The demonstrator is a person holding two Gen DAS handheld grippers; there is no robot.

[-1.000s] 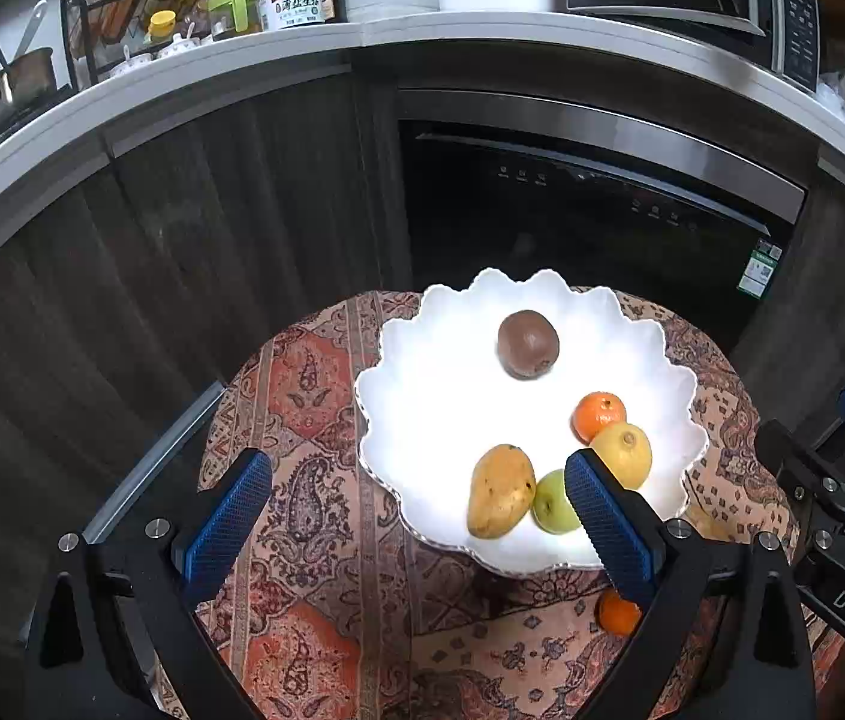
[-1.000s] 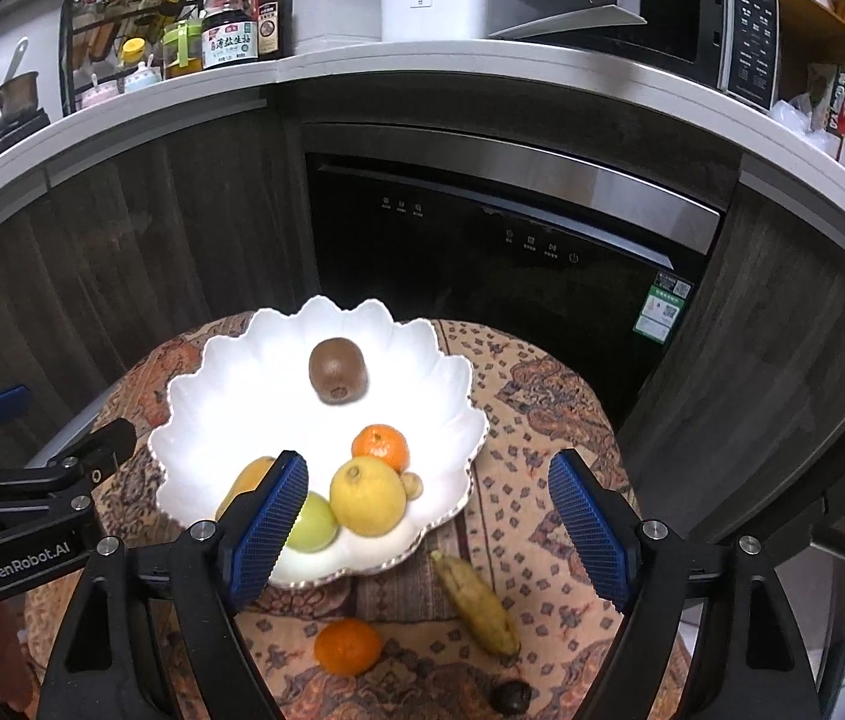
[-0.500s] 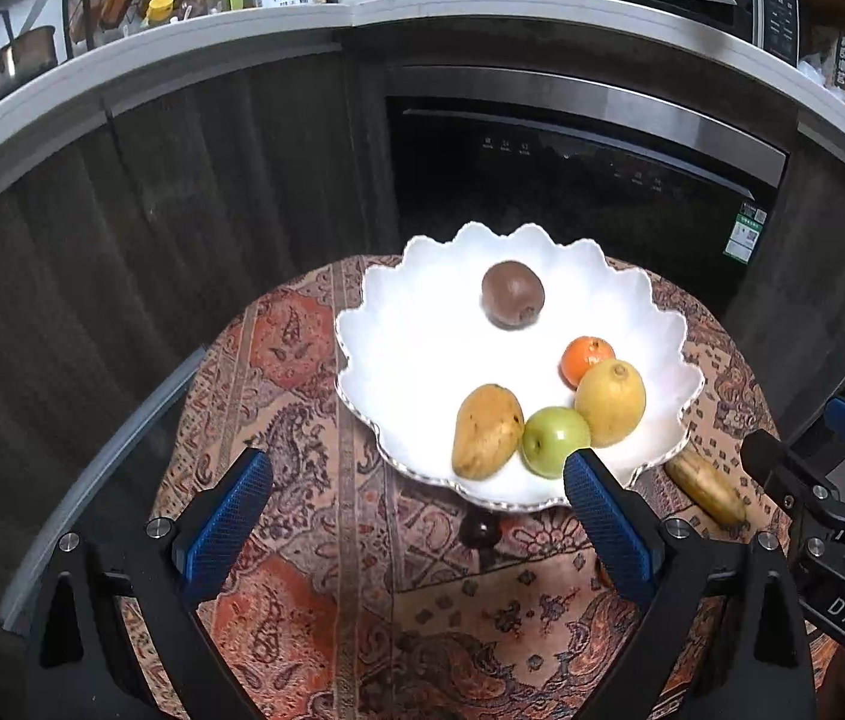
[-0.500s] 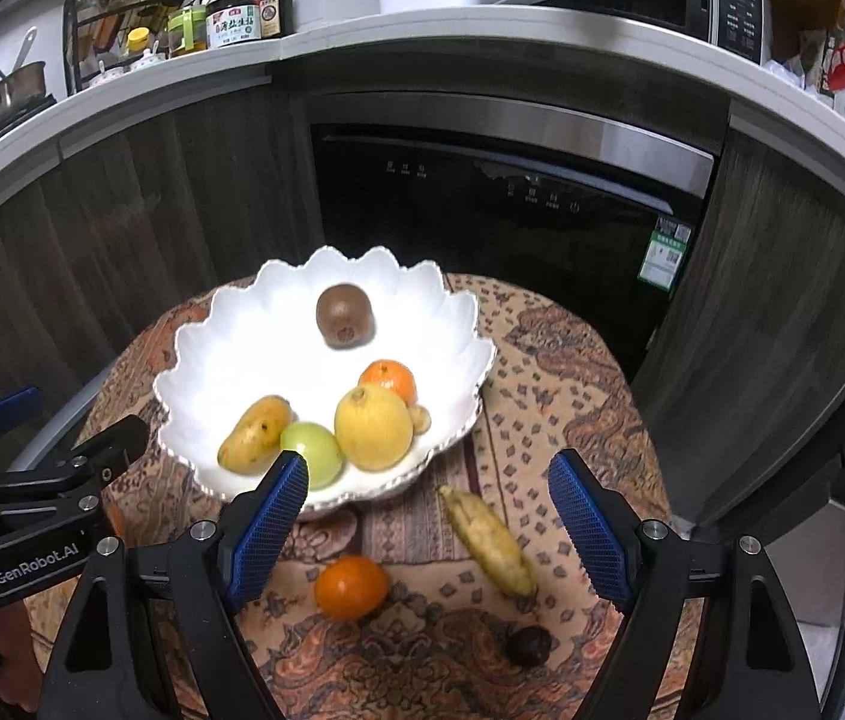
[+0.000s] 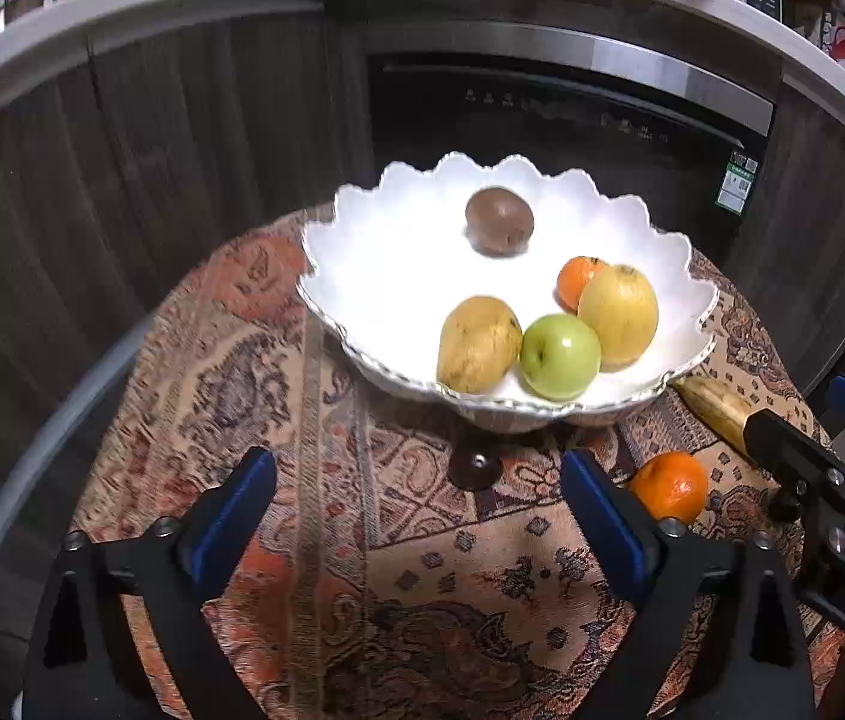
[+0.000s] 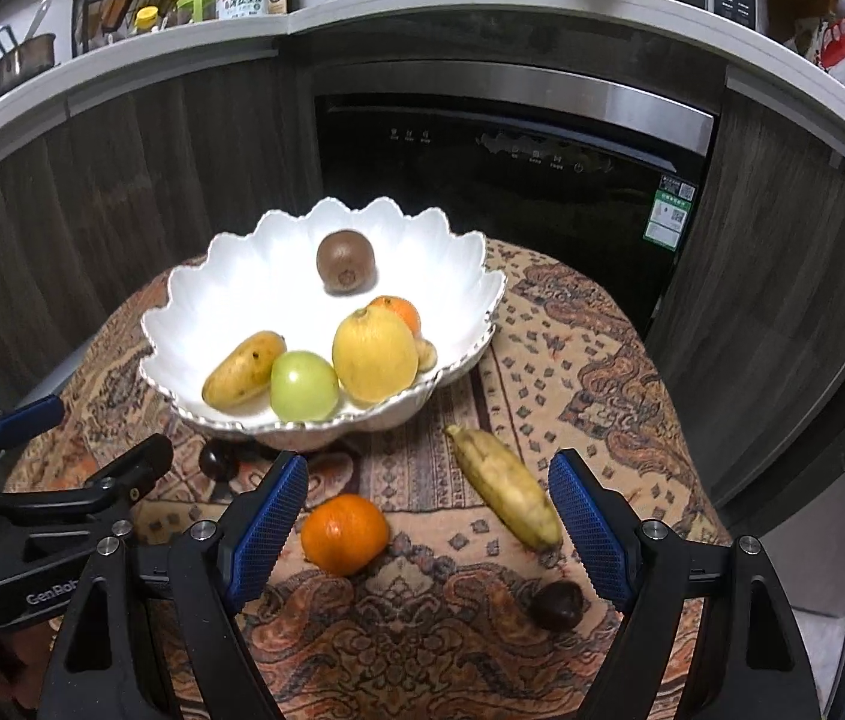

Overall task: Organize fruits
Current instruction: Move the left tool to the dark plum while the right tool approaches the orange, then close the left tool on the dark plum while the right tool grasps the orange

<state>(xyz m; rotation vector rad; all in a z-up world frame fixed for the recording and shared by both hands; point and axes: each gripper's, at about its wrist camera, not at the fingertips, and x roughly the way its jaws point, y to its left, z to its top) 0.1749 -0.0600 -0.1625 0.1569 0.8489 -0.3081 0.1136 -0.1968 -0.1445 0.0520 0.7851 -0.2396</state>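
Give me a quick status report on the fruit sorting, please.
Both claws, left and right, open and empty. Orange, banana and a dark fruit outside the bowl. Nothing blocking.

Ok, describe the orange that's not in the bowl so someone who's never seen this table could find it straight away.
Start at the white scalloped bowl on the patterned tablecloth. In front of the bowl, on the cloth, lies a round orange, left of a long yellow banana. Unlike the orange in the bowl, half hidden behind a lemon, it sits alone in the open.
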